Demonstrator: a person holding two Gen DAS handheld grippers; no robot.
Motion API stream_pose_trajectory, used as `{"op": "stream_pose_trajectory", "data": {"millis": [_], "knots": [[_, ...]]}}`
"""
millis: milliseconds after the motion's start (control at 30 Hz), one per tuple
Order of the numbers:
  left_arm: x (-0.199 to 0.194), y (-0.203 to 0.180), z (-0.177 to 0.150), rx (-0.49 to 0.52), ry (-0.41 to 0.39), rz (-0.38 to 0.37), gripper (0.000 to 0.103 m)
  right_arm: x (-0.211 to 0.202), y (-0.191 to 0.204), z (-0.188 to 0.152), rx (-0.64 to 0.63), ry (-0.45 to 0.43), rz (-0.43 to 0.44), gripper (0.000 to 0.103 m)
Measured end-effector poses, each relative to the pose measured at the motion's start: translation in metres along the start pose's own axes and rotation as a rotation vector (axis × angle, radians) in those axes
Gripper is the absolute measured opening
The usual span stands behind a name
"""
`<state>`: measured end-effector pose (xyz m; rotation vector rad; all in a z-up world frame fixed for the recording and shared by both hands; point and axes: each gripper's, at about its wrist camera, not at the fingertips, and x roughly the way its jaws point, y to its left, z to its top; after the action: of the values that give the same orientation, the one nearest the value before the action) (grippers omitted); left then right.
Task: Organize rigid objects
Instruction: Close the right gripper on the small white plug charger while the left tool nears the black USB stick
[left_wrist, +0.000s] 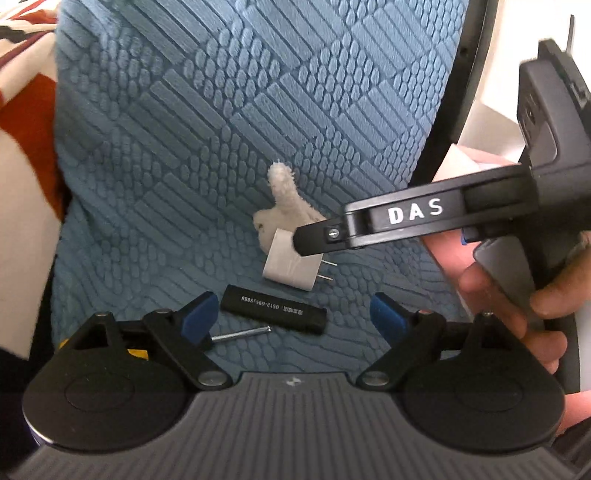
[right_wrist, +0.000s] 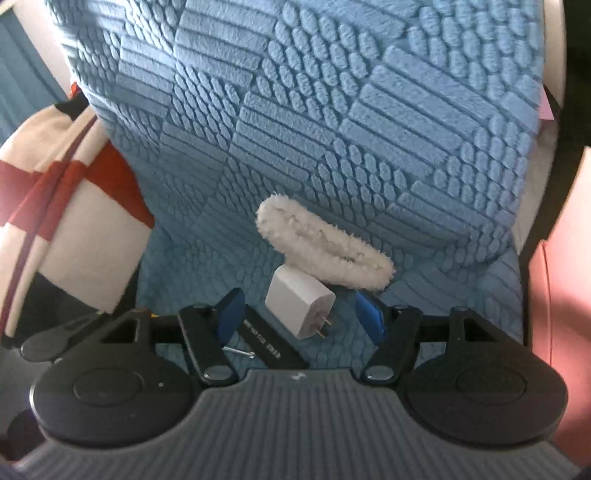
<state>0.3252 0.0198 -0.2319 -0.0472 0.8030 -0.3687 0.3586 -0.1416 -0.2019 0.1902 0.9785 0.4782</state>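
The white charger (right_wrist: 301, 308) is lying on the blue cushion (right_wrist: 332, 110), being framed by the right tool (right_wrist: 299, 314), spread wide and empty. Its flat sides should be pinched, prongs avoided. The left tool (left_wrist: 291, 315) is also being held wide, empty.

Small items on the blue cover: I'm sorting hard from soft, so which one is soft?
The white fuzzy band behind the white charger; the black stick and metal pin are rigid.

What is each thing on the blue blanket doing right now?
White charger: lying on its side, prongs bare, plugged into nothing.
Black stick: lying flat.
Metal pin: lying flat.
Fluffy white band: lying behind the charger.
Left gripper: open, empty.
Right gripper: open around the charger.
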Motion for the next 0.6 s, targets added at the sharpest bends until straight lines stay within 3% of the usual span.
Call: {"op": "stream_pose_trajectory", "data": {"millis": [267, 433, 600], "knots": [[0.021, 0.005, 0.006, 0.047, 0.023, -0.011, 0.092, 0.030, -0.005, 0.007, 0.040, 0.044, 0.014, 0.068], [0.030, 0.008, 0.005, 0.065, 0.053, -0.024, 0.093, 0.045, -0.004, -0.002, 0.029, 0.106, 0.025, 0.048], [0.038, 0.004, 0.003, 0.097, 0.078, -0.050, 0.097, 0.041, -0.003, 0.001, 0.011, 0.095, 0.019, 0.042]]}}
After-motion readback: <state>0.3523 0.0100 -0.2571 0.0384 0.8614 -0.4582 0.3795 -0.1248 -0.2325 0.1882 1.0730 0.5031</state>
